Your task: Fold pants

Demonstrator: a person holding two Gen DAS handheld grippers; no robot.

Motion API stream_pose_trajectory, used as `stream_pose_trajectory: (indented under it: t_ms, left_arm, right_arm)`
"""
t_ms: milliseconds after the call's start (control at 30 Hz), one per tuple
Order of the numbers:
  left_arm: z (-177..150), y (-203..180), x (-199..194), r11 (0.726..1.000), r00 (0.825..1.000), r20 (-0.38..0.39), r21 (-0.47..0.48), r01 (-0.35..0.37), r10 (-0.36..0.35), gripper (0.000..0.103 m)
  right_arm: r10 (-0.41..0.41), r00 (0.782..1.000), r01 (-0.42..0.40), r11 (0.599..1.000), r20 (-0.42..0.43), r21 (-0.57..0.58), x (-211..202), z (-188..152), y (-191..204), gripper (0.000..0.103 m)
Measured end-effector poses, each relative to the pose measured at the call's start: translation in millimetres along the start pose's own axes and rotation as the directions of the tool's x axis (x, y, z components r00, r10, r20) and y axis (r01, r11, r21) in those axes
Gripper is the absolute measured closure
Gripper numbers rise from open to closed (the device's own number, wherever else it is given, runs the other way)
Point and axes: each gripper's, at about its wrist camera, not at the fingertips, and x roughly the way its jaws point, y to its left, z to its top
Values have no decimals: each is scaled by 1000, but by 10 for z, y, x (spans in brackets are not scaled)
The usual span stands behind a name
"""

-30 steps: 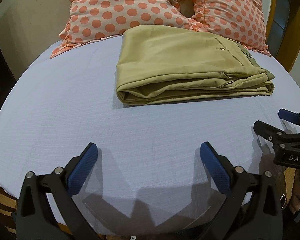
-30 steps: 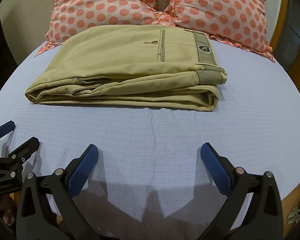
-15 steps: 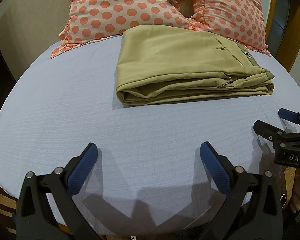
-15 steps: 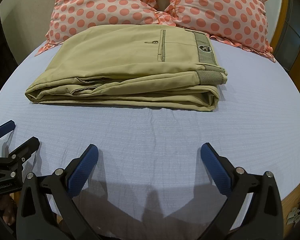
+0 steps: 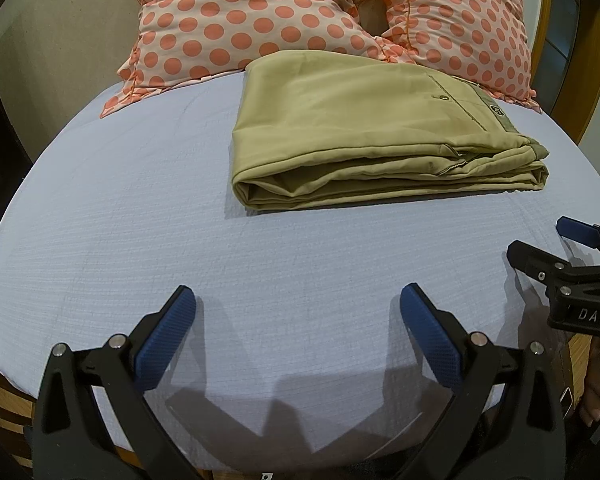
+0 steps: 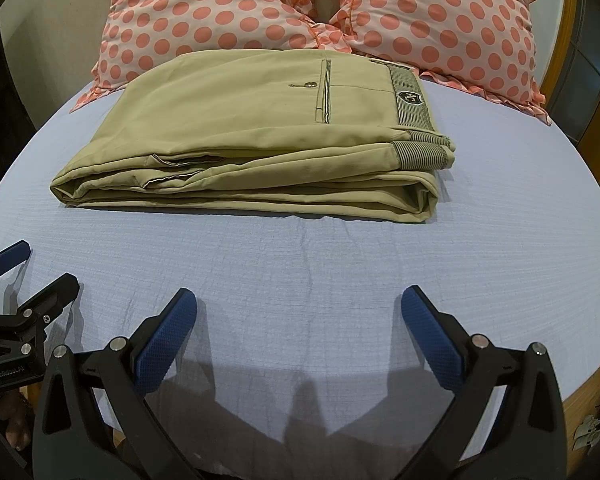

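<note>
The khaki pants (image 5: 364,136) lie folded in a flat stack on the light blue bed sheet (image 5: 140,208), back pocket and striped waistband on top, seen also in the right wrist view (image 6: 260,136). My left gripper (image 5: 296,312) is open and empty, low over the sheet near the bed's front edge, well short of the pants. My right gripper (image 6: 300,312) is open and empty, also near the front edge. The right gripper shows at the right edge of the left wrist view (image 5: 548,248); the left gripper shows at the left edge of the right wrist view (image 6: 32,276).
Two pink polka-dot pillows (image 6: 228,12) (image 6: 452,20) lean at the head of the bed, just behind the pants. A wooden bed frame (image 5: 572,80) runs along the right. A bare foot (image 5: 592,396) shows below the bed edge.
</note>
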Motion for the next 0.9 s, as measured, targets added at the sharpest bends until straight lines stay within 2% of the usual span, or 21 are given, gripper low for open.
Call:
stream_pose_trajectory:
  t_ms: [900]
  left_arm:
    - [13,1,16,1000,1000,-18,0,4,-4,2]
  right_arm:
    - [2,1000,-2,1000,4,-3,-3,5,12,1]
